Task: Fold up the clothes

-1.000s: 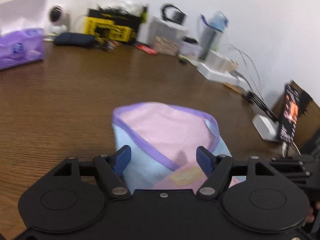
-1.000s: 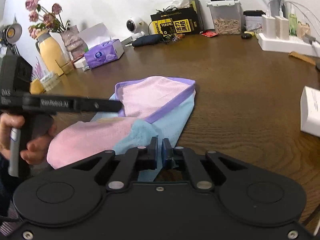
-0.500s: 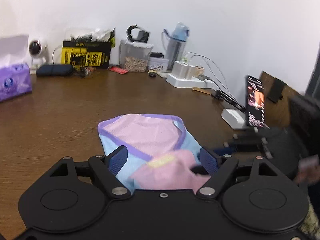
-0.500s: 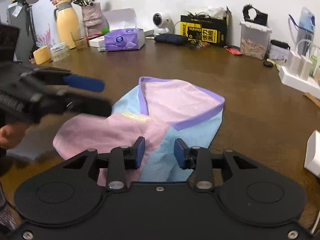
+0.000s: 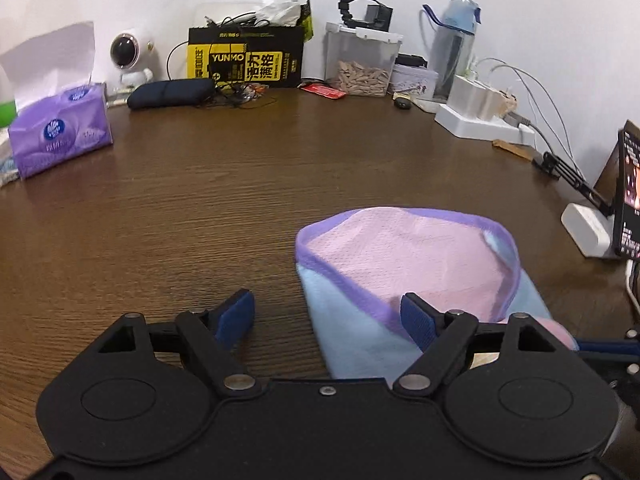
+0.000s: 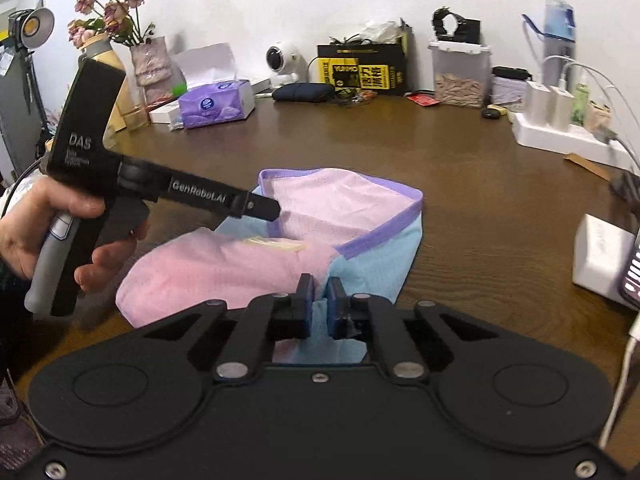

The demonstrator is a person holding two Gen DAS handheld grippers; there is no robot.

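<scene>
A pink and light-blue garment [image 5: 404,256] with a purple band lies on the brown table [image 5: 240,184]; a pink flap [image 6: 224,264] is folded across its near side. My left gripper [image 5: 326,316] hangs low over the garment's left edge. Its jaws are wide and still opening, with nothing gripped: one pad is over bare wood, the other over the cloth. From the right wrist view it [image 6: 268,210] shows side-on in a hand. My right gripper [image 6: 320,308] is at the garment's near blue edge, jaws closing to a narrow slit with blue cloth between the pads.
Along the back wall stand a purple tissue box [image 5: 60,132], a yellow-black box [image 5: 244,60], a clear container [image 5: 362,64], a water bottle [image 5: 454,44] and a white power strip [image 5: 480,124]. A white adapter [image 6: 600,256] and a phone [image 5: 630,192] sit at the right; a vase [image 6: 104,80] stands far left.
My left gripper slid left off the garment's middle to its left edge and opened wider. My right jaws opened, then closed again at the blue edge. The pink flap now lies flat.
</scene>
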